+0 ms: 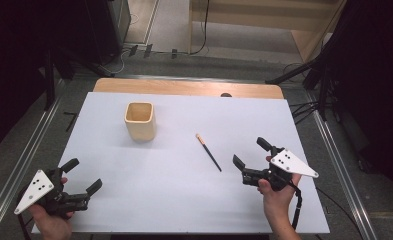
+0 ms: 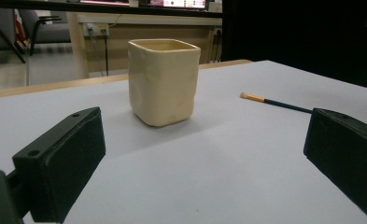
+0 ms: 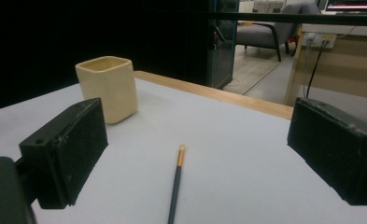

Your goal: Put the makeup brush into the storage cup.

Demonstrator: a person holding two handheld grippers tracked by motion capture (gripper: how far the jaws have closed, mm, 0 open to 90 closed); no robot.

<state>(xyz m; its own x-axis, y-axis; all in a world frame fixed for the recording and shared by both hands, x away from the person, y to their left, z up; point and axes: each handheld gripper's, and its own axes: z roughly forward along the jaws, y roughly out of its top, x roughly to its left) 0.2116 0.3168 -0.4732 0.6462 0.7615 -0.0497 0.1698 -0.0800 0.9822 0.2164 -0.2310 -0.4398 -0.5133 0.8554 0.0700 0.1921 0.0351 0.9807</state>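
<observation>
The right gripper [image 1: 250, 153] is sitting at the near right of the table [image 1: 184, 210], jaws spread wide and holding nothing, aimed along the pencil [image 1: 208, 152] lying just to its left. The pencil is resting flat on the white surface, its orange tip pointing far and left, well apart from the cup [image 1: 140, 120] standing upright further left and farther away. The left gripper [image 1: 84, 176] is waiting at the near left corner, jaws also wide apart and empty.

The step appears to be picking up the pencil, probably to drop it in the cup. To do it well, the right gripper should be coming down with one jaw on each side of the thin shaft, crossing it rather than lining up with it, and closing near the middle so it is not tipping. Going low to the table matters, since a flat slim pencil could roll away.
</observation>
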